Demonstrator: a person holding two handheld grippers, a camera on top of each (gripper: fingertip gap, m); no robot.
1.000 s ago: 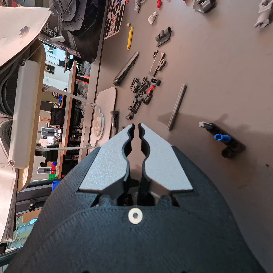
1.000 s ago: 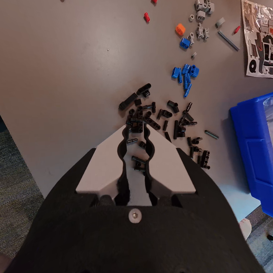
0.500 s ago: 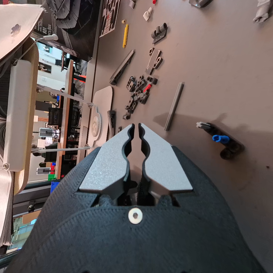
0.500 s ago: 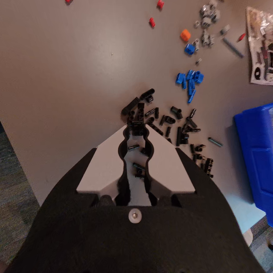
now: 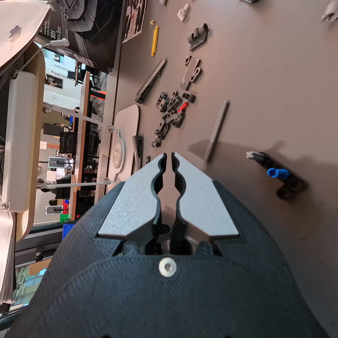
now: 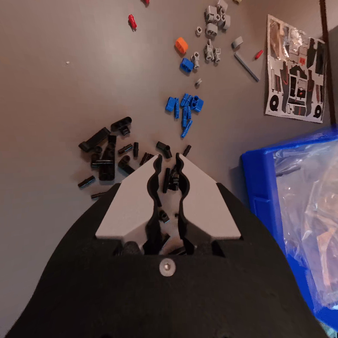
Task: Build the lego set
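**Left wrist view.** Left claw (image 5: 169, 155) held over a brown table (image 5: 274, 91), fingers all but together, only a thin slit between the tips and nothing in it. Straight ahead of the tips, a cluster of dark grey connectors (image 5: 170, 113) with a red pin (image 5: 182, 107) at its far edge. Ahead and to the right, a grey rod (image 5: 216, 131) lying alone. Farther right, well apart from the claw, a black beam (image 5: 292, 182) carrying a blue pin (image 5: 277, 172). Just beside the left fingertip, a short dark beam (image 5: 138, 151). Ahead on the left, a long dark grey beam (image 5: 150, 81), and beyond it a yellow bar (image 5: 155, 40).

**Right wrist view.** Right claw (image 6: 168, 155) above a scatter of black parts (image 6: 106, 155), most of them off to its left. Fingers apart, clamped on nothing. Just ahead of the tips, a black angled connector (image 6: 163, 149) lying on the table. Seen through the gap farther back, a black pin (image 6: 166, 180) and some small black pieces; contact with the right finger not possible to judge. Ahead of the claw, a bunch of blue pieces (image 6: 184, 108). Beyond those, an orange piece (image 6: 181, 45) and light grey connectors (image 6: 212, 23). Close on the right, a blue bin (image 6: 261, 182) holding clear plastic bags (image 6: 307, 201). Far ahead on the right, a sticker sheet (image 6: 294, 73).
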